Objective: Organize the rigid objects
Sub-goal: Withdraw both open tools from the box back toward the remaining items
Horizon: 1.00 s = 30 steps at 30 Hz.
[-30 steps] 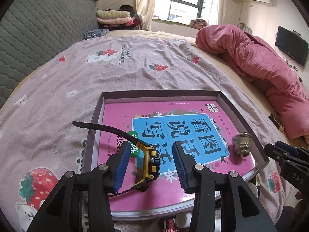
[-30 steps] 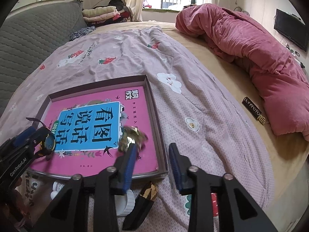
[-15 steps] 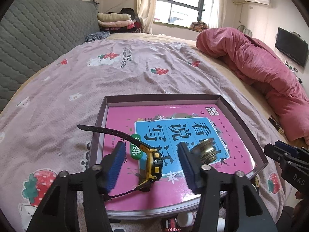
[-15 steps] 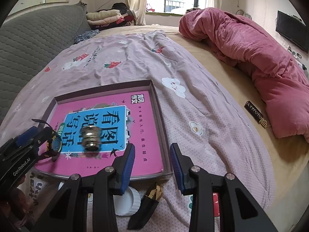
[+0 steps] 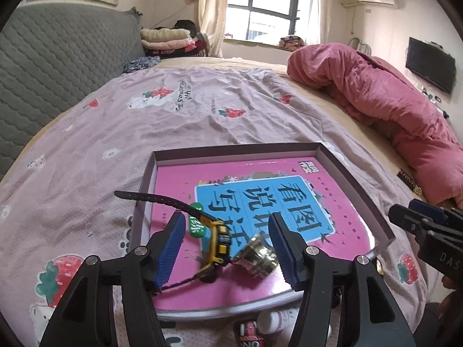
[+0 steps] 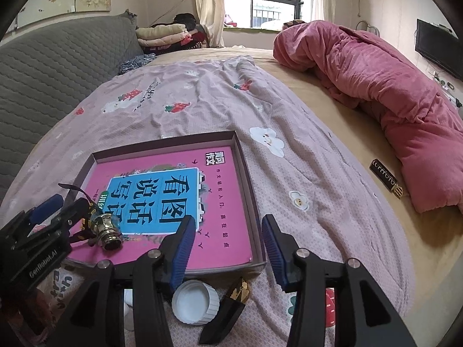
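Tray (image 5: 357,180) on the bed, with the pink book (image 5: 260,202) lying flat in it, already holds 2 of my things. The yellow-and-black watch (image 5: 218,238) stands on edge toward the tray's 7 o'clock corner, its strap reaching out over the rim toward 10 o'clock. The small brass-and-glass piece (image 5: 257,256) lies on its side touching or just beside the watch, at its 3 o'clock.

My left gripper (image 5: 228,243) has both of them between its blue pads, but the jaws are opening and neither pad presses on anything. My right gripper (image 6: 227,244) hovers over the tray's 5 o'clock corner, jaws also opening, with nothing between them.

So I judge 2 items placed and several left. Just outside the tray's near edge lie a white screw cap (image 6: 195,300) and a black-and-gold piece (image 6: 231,309), both beneath my right gripper, and the left view shows a white bottle (image 5: 277,319) with a small red-labelled item (image 5: 249,331) beside it. A dark bar with gold lettering (image 6: 386,179) lies well apart at 3 o'clock, near the pink quilt (image 6: 376,86). Whether that bar belongs to the job I cannot tell.
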Tool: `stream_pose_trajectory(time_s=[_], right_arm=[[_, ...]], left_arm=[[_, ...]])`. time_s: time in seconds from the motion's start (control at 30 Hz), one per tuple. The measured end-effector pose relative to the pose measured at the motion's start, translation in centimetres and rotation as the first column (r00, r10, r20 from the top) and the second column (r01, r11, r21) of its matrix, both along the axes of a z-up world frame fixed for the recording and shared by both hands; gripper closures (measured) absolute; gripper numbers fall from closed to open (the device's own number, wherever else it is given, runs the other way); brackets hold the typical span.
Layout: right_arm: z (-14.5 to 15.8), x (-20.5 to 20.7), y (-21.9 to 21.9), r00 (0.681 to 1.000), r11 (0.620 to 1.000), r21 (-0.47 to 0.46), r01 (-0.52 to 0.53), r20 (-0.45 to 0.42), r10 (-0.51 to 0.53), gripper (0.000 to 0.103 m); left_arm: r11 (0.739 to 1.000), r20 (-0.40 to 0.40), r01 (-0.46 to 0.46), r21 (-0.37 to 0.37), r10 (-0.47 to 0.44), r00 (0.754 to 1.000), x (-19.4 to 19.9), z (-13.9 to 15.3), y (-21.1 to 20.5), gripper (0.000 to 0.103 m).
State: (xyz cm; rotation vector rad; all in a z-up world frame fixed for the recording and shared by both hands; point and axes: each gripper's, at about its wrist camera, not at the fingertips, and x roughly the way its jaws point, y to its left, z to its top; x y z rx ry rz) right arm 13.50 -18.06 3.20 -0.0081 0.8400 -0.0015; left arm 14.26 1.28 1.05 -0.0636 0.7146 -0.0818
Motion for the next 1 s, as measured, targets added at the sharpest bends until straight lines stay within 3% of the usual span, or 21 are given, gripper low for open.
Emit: stream_pose_trajectory(time_s=[0.3, 0.5, 1.0], right_arm=[[0.3, -0.9, -0.4, 1.0, 1.0, 0.009, 0.004, 0.011, -0.004, 0.055], [0.7, -1.6, -0.5, 1.0, 1.0, 0.011, -0.008, 0.02, 0.007, 0.055], [2.6, -4.3, -0.9, 0.994, 0.997, 0.039, -0.066, 0.087, 0.062, 0.05]], left_arm=[[0.998, 0.023, 0.057, 0.039, -0.058, 0.998, -1.5, 0.3, -1.9, 0.04], [0.999, 0.044, 0.023, 0.046, -0.025, 0.999, -2.3, 0.7, -0.9, 0.033], [0.995, 0.095, -0.086, 0.042, 0.082, 0.992, -5.4, 2.7, 2.5, 0.032]])
